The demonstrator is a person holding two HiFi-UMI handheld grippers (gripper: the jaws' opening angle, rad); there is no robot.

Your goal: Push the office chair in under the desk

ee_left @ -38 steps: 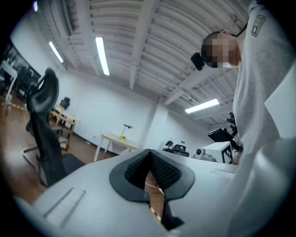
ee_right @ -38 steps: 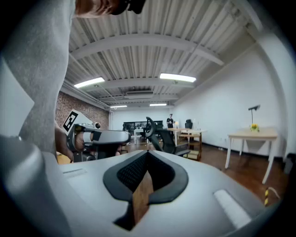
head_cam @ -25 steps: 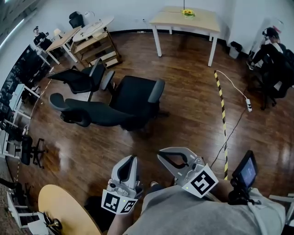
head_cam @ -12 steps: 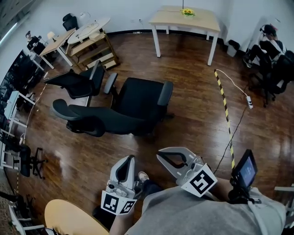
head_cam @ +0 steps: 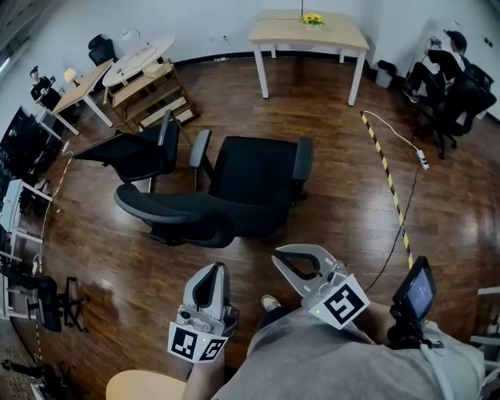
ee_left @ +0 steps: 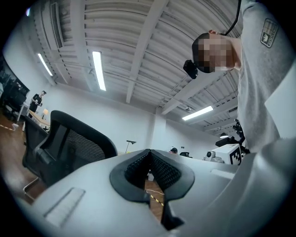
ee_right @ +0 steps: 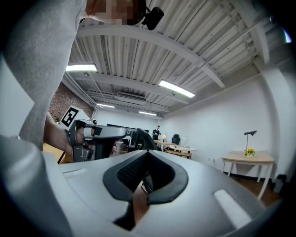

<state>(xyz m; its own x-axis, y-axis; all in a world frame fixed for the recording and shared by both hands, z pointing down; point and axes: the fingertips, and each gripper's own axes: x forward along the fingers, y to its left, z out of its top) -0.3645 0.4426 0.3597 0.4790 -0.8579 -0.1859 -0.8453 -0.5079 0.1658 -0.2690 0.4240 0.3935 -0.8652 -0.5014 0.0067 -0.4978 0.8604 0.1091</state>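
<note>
Nearest, low in the head view, the left gripper (head_cam: 212, 272) and the right gripper (head_cam: 278, 256) are held out side by side in front of the person's grey top, both aimed toward the chair. Each has its fingers pressed together with nothing between them. The gripper views show the dark pads meeting at the tip. Neither gripper touches anything.

Just beyond them, on the wooden floor (head_cam: 336, 211), stands the office chair (head_cam: 254, 180). It is black, with two armrests, and its backrest (head_cam: 168, 207) leans toward the person and to the left. A second black chair (head_cam: 129, 148) stands close on its left.

The office chair looks bulky rather than light. Its base is hidden under the seat, but it will probably roll easily and swivel if pushed off-centre. The backrest may give, so the closed fingers would best press on its stiff upper frame, one to each side, to keep the chair tracking straight.

Farthest, by the back wall, is the table (head_cam: 336, 33). It has a pale top and white legs and carries yellow flowers (head_cam: 312, 19). It is well apart from the chair, and the space beneath it is open.
</note>
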